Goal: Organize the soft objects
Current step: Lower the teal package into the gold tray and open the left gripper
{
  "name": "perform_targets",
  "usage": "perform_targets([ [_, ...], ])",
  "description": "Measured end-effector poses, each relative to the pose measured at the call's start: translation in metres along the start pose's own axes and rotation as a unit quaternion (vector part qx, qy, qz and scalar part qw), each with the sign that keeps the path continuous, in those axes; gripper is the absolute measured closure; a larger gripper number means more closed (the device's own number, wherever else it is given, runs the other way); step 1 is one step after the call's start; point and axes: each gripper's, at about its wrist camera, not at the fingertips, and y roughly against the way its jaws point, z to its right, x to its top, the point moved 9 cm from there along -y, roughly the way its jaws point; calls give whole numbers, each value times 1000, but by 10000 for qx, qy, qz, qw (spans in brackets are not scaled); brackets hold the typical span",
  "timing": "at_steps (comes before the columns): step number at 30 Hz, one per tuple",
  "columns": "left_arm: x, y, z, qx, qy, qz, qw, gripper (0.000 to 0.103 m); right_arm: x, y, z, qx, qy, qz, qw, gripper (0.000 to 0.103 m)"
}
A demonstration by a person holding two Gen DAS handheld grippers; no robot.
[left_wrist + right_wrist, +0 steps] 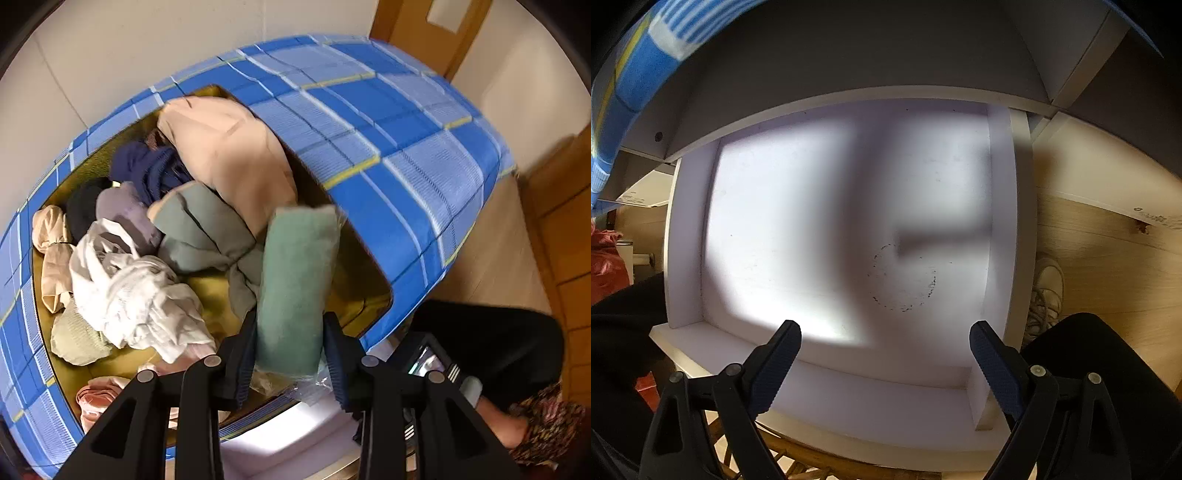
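Rolled green towel between fingers of left gripper, above near edge of blue checked bed cover. Heap of crumpled clothes on bed, left of and behind towel. White open drawer under right gripper, below bed edge.

a home bedroom: checked bedsheet, heaped clothes, wooden door, white drawer.

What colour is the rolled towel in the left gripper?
Pale sea green, the rolled towel shows best in the left wrist view.
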Motion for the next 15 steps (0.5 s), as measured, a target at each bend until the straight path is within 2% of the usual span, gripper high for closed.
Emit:
perform_targets([
  [4, 12, 24, -10, -324, 420, 506, 9973, 68, 1, 3, -1, 43, -23, 57, 10000, 10],
  [6, 18, 26, -16, -244, 595, 623, 9960, 68, 1, 4, -2, 49, -15, 64, 10000, 10],
  [8, 20, 13, -23, -56, 795, 411, 9960, 69, 1, 3, -2, 54, -8, 51, 10000, 10],
  [11, 18, -2, -16, -221, 897, 229, 9955, 76, 1, 4, -1, 76, -20, 47, 10000, 10],
  [12, 16, -5, -6, -450, 873, 158, 9950, 77, 1, 4, 0, 81, -38, 53, 9999, 10],
  [13, 15, -8, 3, -514, 753, 111, 9958, 78, 1, 5, 0, 87, -62, 63, 9999, 10],
  [15, 11, -10, 12, -321, 453, 52, 9984, 77, 2, 6, 2, 93, -97, 87, 9999, 10],
])
